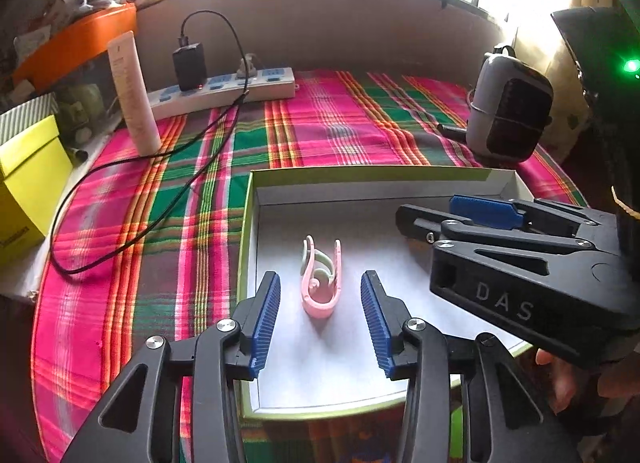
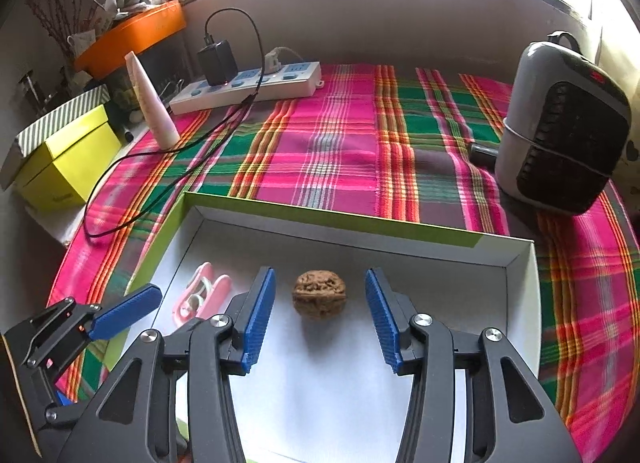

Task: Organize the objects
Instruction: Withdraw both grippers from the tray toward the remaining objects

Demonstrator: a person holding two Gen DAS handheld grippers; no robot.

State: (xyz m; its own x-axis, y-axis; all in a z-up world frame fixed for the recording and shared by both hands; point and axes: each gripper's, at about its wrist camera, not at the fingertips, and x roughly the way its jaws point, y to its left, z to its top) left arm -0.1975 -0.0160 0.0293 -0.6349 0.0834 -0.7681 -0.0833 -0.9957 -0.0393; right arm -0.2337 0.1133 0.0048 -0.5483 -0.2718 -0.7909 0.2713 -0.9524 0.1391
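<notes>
A shallow white box with green sides (image 1: 372, 174) (image 2: 360, 219) lies on the plaid cloth. A pink clip (image 1: 322, 279) (image 2: 200, 295) lies on the box floor at the left. A brown walnut (image 2: 319, 294) lies on the box floor to its right. My left gripper (image 1: 320, 307) is open, its fingers either side of the clip and a little short of it. My right gripper (image 2: 320, 311) is open, its fingers either side of the walnut. The right gripper also shows in the left wrist view (image 1: 472, 219). The left gripper shows at the left of the right wrist view (image 2: 120, 313).
A white power strip (image 1: 224, 91) with a black charger and a looping black cable (image 1: 132, 239) lies at the back left. A white tube (image 1: 134, 95) stands beside it. A yellow box (image 1: 28, 179) is at the left edge. A grey heater (image 2: 564, 131) stands at the right.
</notes>
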